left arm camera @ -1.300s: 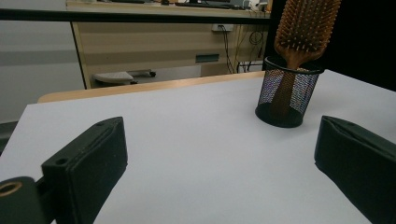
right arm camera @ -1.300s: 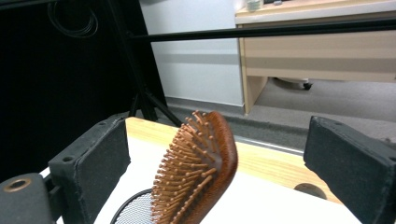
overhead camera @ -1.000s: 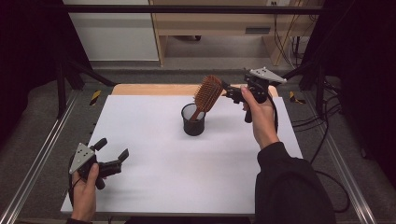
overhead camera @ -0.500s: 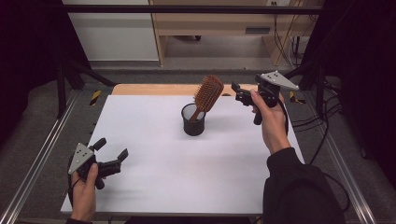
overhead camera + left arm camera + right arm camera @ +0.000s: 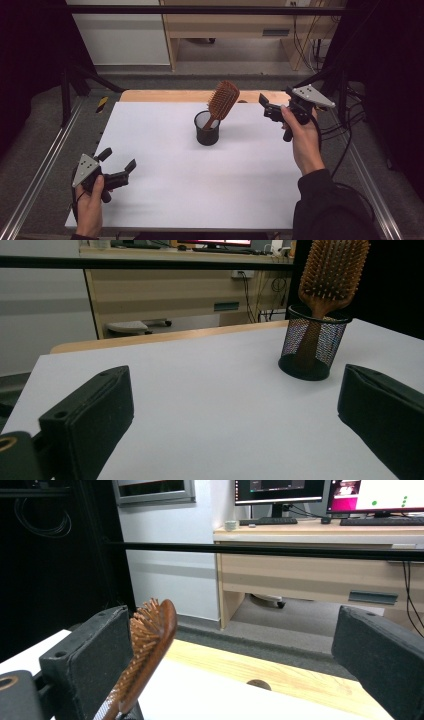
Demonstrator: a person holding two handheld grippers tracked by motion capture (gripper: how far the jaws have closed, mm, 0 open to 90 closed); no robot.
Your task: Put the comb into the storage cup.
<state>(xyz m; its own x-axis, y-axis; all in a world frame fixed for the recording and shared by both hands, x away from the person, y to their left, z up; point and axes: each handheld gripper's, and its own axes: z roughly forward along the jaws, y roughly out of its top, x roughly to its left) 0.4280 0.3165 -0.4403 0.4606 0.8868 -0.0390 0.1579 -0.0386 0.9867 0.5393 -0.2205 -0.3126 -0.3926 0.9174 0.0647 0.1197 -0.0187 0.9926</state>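
Hairbrush of brown wood with a paddle head [image 5: 222, 100] stands handle-down in the round black wire-mesh cup [image 5: 207, 129] near the middle of my white tabletop [image 5: 210, 190], leaning toward the far right. My right gripper [image 5: 267, 107] hangs just beside it to the right, apart from the brush, its jaws having just been opening, nothing between them. My left gripper [image 5: 118, 163] rests released at the near left corner, well apart.

Brown hairbrush [image 5: 223, 100]; black mesh cup [image 5: 207, 128]; white table [image 5: 210, 190].
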